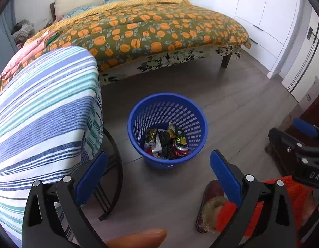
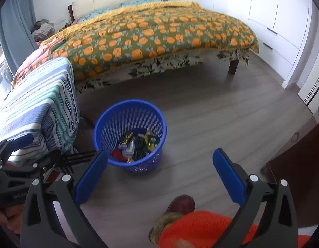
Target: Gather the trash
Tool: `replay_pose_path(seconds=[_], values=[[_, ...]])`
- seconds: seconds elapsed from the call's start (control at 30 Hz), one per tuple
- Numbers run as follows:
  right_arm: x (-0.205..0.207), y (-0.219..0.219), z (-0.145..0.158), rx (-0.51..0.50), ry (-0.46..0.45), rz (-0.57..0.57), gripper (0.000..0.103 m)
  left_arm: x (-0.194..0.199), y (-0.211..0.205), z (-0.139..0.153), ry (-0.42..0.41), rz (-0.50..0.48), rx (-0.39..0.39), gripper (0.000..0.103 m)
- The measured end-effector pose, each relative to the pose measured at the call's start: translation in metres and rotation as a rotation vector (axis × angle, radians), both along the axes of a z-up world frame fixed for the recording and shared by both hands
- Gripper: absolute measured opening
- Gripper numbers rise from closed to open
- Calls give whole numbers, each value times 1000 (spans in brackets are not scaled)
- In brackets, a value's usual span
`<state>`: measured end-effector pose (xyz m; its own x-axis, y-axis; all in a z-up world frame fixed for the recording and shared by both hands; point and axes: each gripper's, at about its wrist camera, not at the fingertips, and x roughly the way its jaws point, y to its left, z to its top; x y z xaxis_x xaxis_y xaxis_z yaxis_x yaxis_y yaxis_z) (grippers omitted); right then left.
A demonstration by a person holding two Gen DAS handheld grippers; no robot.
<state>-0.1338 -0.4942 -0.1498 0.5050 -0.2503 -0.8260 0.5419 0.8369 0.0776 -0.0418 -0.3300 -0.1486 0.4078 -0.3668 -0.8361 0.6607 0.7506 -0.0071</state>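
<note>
**Blue basket holds the trash, both pairs of fingers empty above it**

Orange-flowered bedding covers the bed (image 1: 151, 31), the largest thing in the room, standing beyond a grey wood-look floor (image 1: 232, 107). White wardrobe doors (image 1: 260, 8) run along the wall to its right. Nearer, a blue, green and white striped cloth (image 1: 43, 111) hangs over a dark-framed piece of furniture beside the bed.

On the floor, between the striped cloth and the open floor, stands the blue basket (image 1: 192, 107), upright, with perforated walls. The trash (image 1: 166, 142) lies at its bottom: crumpled wrappers, a dark ridged piece and something red and shiny.

The left gripper (image 1: 159, 177) has its blue-padded fingers (image 1: 91, 177) wide apart with nothing between them; the basket sits ahead of and below them, apart from the pads. The right gripper (image 2: 160, 175) is likewise spread fully, empty, and the basket shows just past its left finger, not touching.

An orange fleece sleeve (image 2: 194, 225) and a brown slipper (image 1: 211, 194) show at the lower edge.
</note>
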Motion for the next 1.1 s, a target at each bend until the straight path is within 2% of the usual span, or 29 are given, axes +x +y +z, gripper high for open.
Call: replay_pose_path(seconds=[0.53,1.1], values=[[7,13,-4,-3,28,65,98,6,-1,-11,23,26,31,98],[8,14,-5,16,23,77,98,8,-2,-13,23,29,41,98]])
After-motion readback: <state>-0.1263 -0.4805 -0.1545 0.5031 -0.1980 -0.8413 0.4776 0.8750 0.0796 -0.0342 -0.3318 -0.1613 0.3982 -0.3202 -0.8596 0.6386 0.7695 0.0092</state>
